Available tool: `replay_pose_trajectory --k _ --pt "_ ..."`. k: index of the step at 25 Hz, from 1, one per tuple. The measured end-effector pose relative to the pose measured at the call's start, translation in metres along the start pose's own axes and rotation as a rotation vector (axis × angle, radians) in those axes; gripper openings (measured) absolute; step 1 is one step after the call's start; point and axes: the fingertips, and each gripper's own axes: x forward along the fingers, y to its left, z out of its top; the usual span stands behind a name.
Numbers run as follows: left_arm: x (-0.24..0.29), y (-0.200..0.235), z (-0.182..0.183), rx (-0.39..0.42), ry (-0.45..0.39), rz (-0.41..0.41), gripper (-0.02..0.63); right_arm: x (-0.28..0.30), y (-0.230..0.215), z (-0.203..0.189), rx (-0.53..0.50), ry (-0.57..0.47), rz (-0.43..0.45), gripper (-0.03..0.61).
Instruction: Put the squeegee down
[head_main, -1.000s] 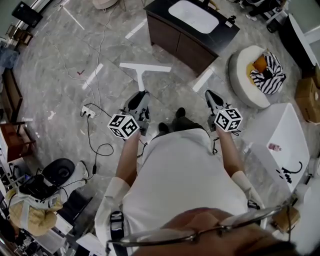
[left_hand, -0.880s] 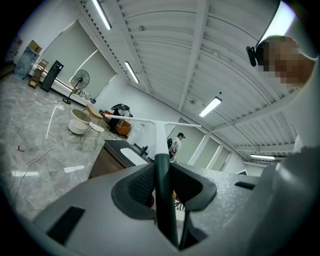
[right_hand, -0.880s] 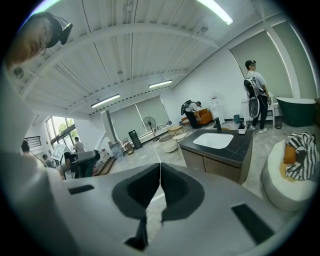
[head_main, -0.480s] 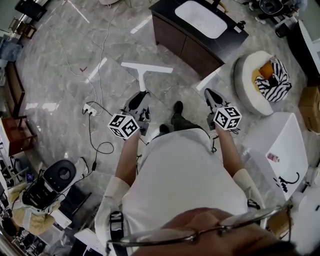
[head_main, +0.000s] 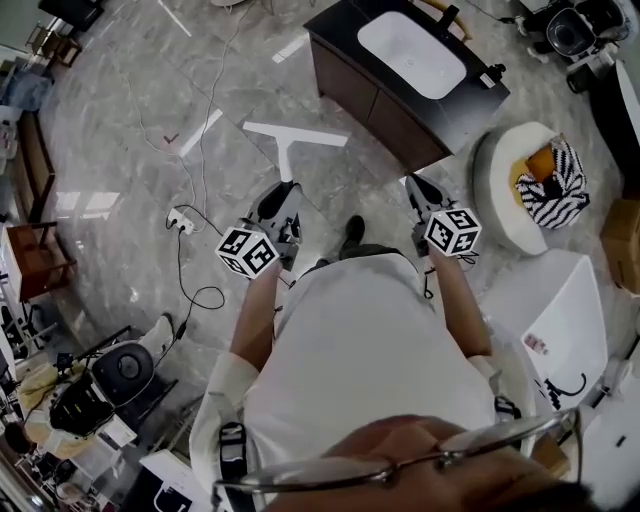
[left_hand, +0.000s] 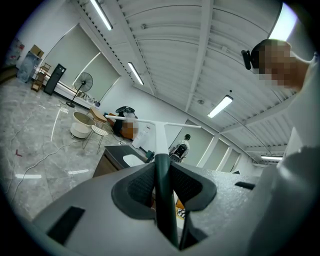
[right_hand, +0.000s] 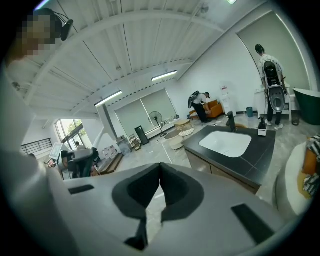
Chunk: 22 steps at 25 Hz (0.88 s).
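The squeegee (head_main: 294, 135) has a white T-shaped head and a white shaft that turns into a dark handle (left_hand: 163, 190). My left gripper (head_main: 279, 207) is shut on that dark handle, and the head sticks out ahead over the marble floor. In the left gripper view the handle runs straight between the two pads (left_hand: 142, 187), with the white head (left_hand: 159, 125) beyond them. My right gripper (head_main: 421, 192) is shut with nothing in it; in the right gripper view (right_hand: 160, 167) its pad tips meet. Both grippers are held in front of the person's body.
A black vanity with a white sink (head_main: 412, 55) stands ahead to the right. A round white seat with a striped cushion (head_main: 520, 175) is at the right, a white table (head_main: 555, 300) below it. A power strip and cable (head_main: 180, 218) lie on the floor at the left.
The person has walked on across the floor, so the vanity and round seat have slid to the right in the head view. Both grippers keep their places before the body; the squeegee stays gripped.
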Motion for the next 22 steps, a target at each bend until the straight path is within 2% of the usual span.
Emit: replay_pose_trajectory --k 9,15,22 --pt "0.061 0.000 0.013 -0.028 -0.031 0.040 0.095 0.029 -0.050 0.026 0.022 0.016 0.046 0.002" --pt "0.084 0.002 0.019 -0.056 -0.041 0.055 0.095 0.041 -0.066 0.031 0.040 0.033 0.058 0.002" --pt "0.103 0.015 0.028 -0.047 -0.032 0.065 0.095 0.055 -0.079 0.037 0.046 0.043 0.050 0.002"
